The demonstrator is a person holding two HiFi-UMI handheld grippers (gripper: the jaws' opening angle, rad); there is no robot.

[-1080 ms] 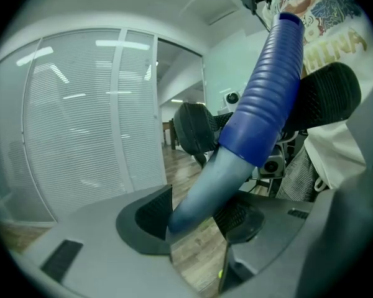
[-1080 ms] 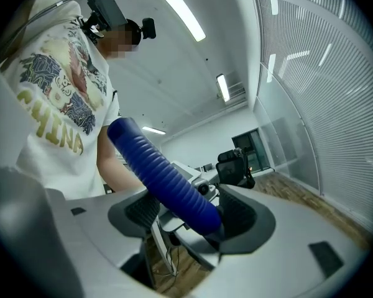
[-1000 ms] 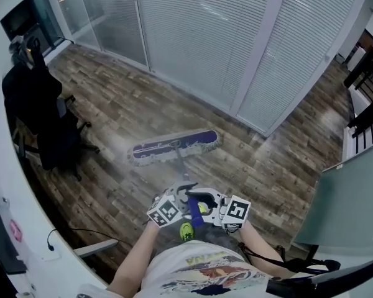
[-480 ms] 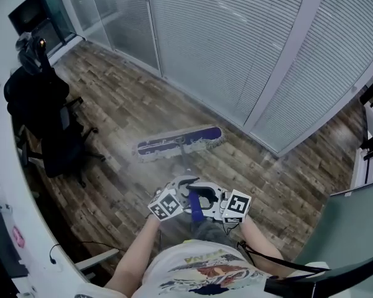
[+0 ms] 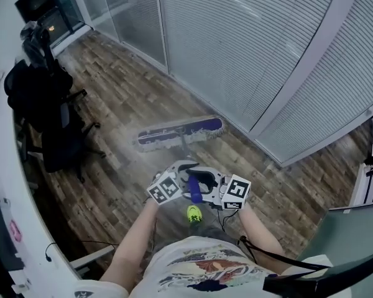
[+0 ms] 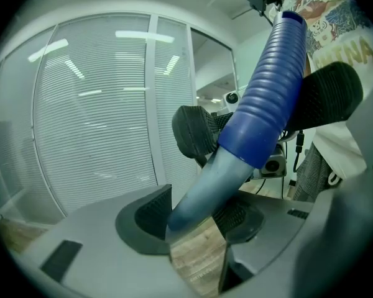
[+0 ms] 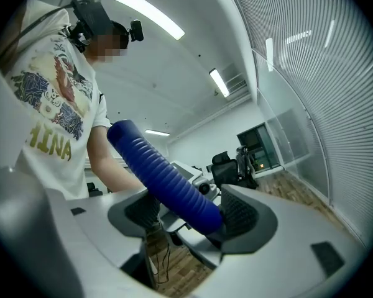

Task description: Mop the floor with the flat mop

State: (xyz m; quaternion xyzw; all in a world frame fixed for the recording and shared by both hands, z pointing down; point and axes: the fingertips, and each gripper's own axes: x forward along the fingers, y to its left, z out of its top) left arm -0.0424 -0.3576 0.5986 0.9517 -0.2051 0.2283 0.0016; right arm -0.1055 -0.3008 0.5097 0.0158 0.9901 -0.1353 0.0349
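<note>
The flat mop's head [image 5: 180, 132], a long blue-and-grey pad, lies on the wood floor ahead of me, close to the glass wall. Its handle [image 5: 186, 160] slopes back to my grippers and ends in a ribbed blue grip [image 5: 194, 191]. My left gripper [image 5: 184, 180] is shut on the grey shaft [image 6: 199, 185] just below the grip. My right gripper [image 5: 205, 190] faces it and is shut on the blue grip [image 7: 168, 179]. In the left gripper view [image 6: 196, 219] and the right gripper view [image 7: 189, 219] the handle crosses between the pads.
A glass partition with blinds [image 5: 236, 48] runs behind the mop. A black office chair with dark clothes on it [image 5: 46, 113] stands at the left, beside a white desk edge [image 5: 12, 216]. A grey panel [image 5: 354, 234] stands at the right. My green shoe [image 5: 194, 214] shows below the grippers.
I have walked along the glass wall toward the chair, pushing the mop head ahead over the floor. Both grippers keep their hold on the handle.
</note>
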